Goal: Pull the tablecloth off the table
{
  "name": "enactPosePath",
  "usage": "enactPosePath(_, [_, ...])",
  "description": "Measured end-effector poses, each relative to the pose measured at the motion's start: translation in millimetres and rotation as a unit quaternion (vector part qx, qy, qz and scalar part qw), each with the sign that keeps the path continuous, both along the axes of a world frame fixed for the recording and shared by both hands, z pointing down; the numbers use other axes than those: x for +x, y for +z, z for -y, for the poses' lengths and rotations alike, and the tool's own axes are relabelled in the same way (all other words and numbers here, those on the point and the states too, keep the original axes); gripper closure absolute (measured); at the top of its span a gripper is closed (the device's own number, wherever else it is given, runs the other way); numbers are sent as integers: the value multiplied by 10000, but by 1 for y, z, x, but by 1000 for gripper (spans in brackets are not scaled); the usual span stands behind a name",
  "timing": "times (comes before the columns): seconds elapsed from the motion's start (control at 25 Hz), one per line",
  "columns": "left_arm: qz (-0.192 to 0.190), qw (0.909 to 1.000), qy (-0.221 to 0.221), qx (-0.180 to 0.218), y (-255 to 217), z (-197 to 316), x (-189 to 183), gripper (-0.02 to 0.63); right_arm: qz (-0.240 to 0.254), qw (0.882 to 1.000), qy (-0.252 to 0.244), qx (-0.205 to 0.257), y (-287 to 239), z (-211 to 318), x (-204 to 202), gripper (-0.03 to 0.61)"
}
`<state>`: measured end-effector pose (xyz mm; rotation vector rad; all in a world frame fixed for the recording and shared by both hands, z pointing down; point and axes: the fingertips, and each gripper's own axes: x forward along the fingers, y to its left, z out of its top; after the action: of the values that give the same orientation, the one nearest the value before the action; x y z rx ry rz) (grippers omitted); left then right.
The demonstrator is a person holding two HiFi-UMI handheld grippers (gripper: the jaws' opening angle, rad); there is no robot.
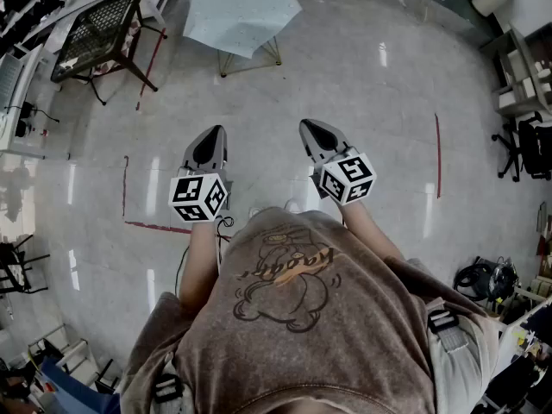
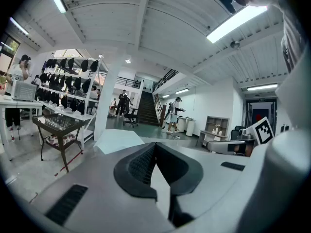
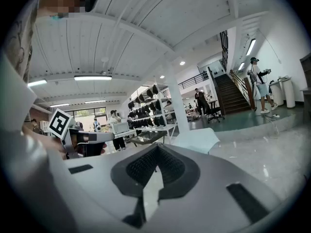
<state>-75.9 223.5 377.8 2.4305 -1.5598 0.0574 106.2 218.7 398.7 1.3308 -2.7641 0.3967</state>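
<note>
Left gripper [image 1: 216, 133], right gripper [image 1: 308, 127] closed, empty; tablecloth [image 1: 241, 11] well ahead.

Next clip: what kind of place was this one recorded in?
Probably a large open workshop or lab hall: a polished floor marked with red tape, open shelving racks loaded with dark gear, and a staircase at the back.

We see a pale blue speckled tablecloth [image 1: 241, 11], a grey floor [image 1: 362, 84] with red lines [image 1: 437, 153], and our brown shirt [image 1: 362, 343] with a dark drawing [image 1: 276, 293].
</note>
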Motion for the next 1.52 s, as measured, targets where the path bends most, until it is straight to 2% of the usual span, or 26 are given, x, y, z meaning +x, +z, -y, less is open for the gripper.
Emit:
enactPosePath(0.36, [50, 9999, 102, -10, -1, 3, -15, 595, 82, 9996, 267, 53, -5, 3, -13, 572])
enactPosePath(0.56, [18, 10000, 73, -61, 12, 7, -30, 595, 25, 9993, 360, 34, 9, -3, -23, 572])
enactPosePath(1.0, [2, 9993, 374, 29, 8, 12, -43, 595, 68, 9981, 609, -2, 19, -12, -38, 572])
enactPosePath(1.52, [28, 9993, 357, -43, 19, 55, -46, 595, 88, 9977, 671, 25, 22, 36, -42, 571])
